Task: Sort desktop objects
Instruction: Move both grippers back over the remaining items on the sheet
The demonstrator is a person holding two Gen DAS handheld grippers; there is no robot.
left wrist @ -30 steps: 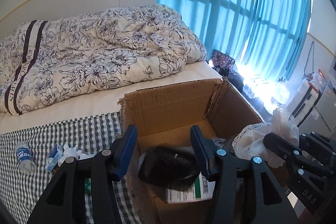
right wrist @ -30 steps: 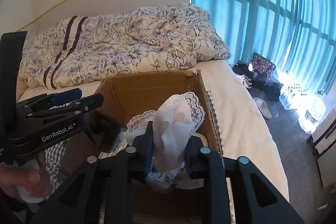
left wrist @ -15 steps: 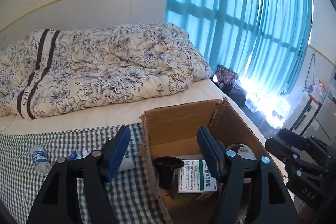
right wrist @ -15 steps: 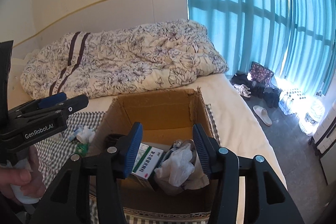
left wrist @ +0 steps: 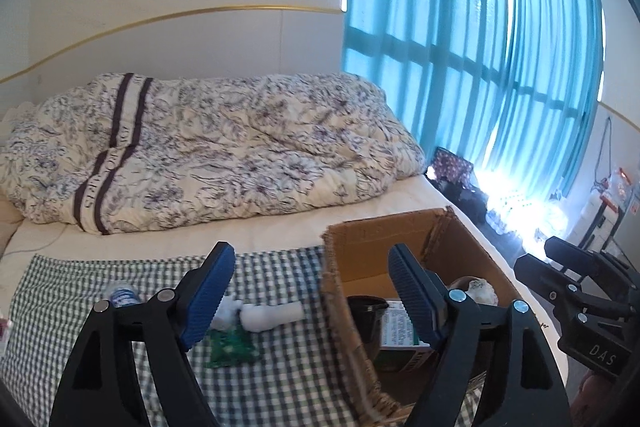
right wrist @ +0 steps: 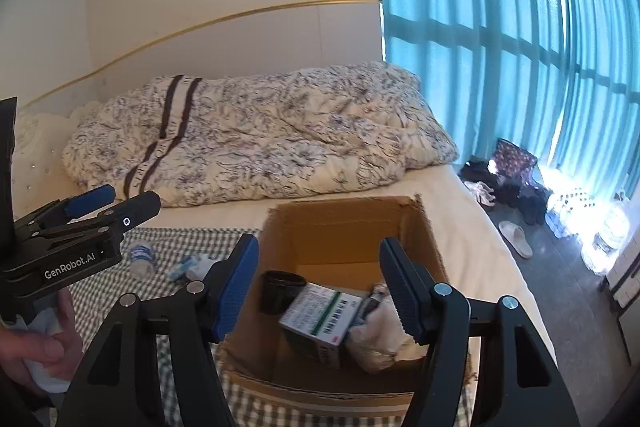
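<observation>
Teal curtains (right wrist: 520,47) cover the window at two o'clock, and a floral duvet (left wrist: 208,155) lies heaped across the bed (right wrist: 472,227) at twelve. A green checked cloth (left wrist: 60,307) spreads over the near end of the mattress, and an open cardboard box (right wrist: 348,227) stands on it.

In the right wrist view the right claw (right wrist: 318,289) hangs above the box with its blue-padded fingers wide apart and nothing between them. Inside the box a black cup (right wrist: 280,287) stands upright at the nine o'clock side, a white and green medicine carton (right wrist: 320,315) lies tilted just beside it, and a crumpled white lace cloth (right wrist: 376,335) sits at three o'clock of the carton, touching it.

The left claw (left wrist: 308,289) is likewise spread open and empty, poised over the box's left wall. On the checked cloth at nine o'clock of the box lie a small water bottle (left wrist: 120,297), a white rolled item (left wrist: 272,317) and a green packet (left wrist: 230,347), the last two near each other. What the white lump just left of the roll is cannot be told.

A hand (right wrist: 36,347) at the eight o'clock edge of the right wrist view grips the left tool's white handle. On the floor at three o'clock lie a white slipper (right wrist: 516,245) and a patterned bag (right wrist: 516,157).
</observation>
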